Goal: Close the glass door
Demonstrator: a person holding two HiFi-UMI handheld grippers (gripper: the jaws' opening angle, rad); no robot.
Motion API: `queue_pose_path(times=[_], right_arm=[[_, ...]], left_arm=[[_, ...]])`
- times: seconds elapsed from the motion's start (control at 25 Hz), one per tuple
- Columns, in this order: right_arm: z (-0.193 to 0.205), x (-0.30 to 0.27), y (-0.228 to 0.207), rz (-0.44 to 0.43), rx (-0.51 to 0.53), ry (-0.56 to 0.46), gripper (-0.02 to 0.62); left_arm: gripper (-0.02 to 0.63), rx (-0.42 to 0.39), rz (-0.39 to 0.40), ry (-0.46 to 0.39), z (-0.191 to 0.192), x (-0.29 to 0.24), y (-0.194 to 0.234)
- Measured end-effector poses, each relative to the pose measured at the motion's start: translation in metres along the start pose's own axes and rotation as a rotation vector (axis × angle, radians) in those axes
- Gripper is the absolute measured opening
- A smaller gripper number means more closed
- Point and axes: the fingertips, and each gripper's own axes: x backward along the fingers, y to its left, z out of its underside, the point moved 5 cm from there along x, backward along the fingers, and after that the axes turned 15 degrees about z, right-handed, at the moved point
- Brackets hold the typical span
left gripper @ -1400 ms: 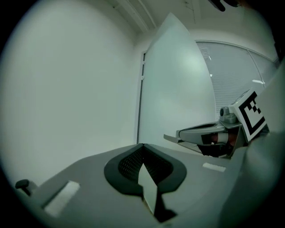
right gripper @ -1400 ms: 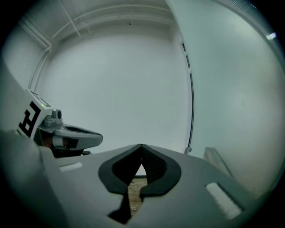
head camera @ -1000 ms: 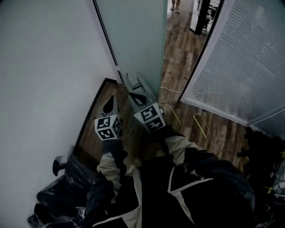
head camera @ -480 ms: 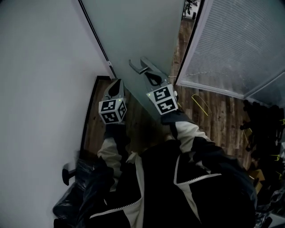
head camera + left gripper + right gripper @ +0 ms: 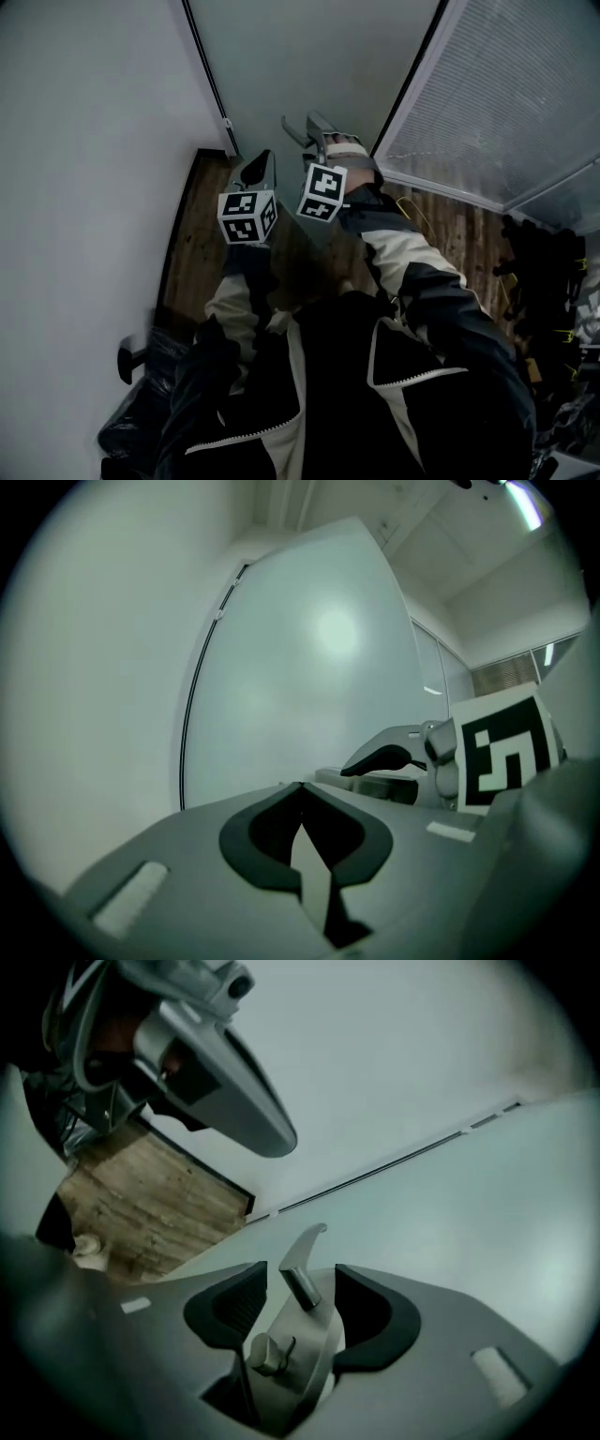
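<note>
So the glass door looked pretty much shut here, filling the whole gap between the white wall and the panel with blinds. The right claw had its jaws wide. They'd just been opening, and the metal door handle sat between the pads with neither pad pressing on it. The left claw was pinched closed on nothing, hovering just beside the right one and pointed at the glass.

My read: this was the let-go step. To do it well, I'd back the right claw straight off along the handle so a pad doesn't hook it and tug the door open. Then I'd check the door edge against the white wall. If it wasn't seated, nudge near the handle, not mid-glass.
</note>
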Motion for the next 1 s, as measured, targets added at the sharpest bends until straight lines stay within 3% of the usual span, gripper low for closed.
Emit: queue_pose_path(times=[0.24, 0.28, 0.32, 0.76, 1.0], right_arm=[[-0.005, -0.028, 0.014, 0.011, 0.252, 0.052, 0.244], [-0.003, -0.032, 0.016, 0.015, 0.284, 0.059, 0.232], [0.000, -0.034, 0.016, 0.020, 0.306, 0.065, 0.132], [0.010, -0.040, 0.016, 0.051, 0.304, 0.053, 0.121], [0.035, -0.051, 0.004, 0.032, 0.311, 0.090, 0.123]], left_arm=[[0.000, 0.013, -0.002, -0.013, -0.002, 0.001, 0.010], [0.000, 0.014, -0.001, -0.013, -0.002, 0.000, 0.010], [0.000, 0.015, 0.001, -0.013, -0.002, 0.000, 0.011], [-0.001, 0.009, 0.034, -0.008, -0.001, -0.006, 0.010], [0.000, 0.004, 0.051, -0.006, -0.005, -0.019, 0.004]])
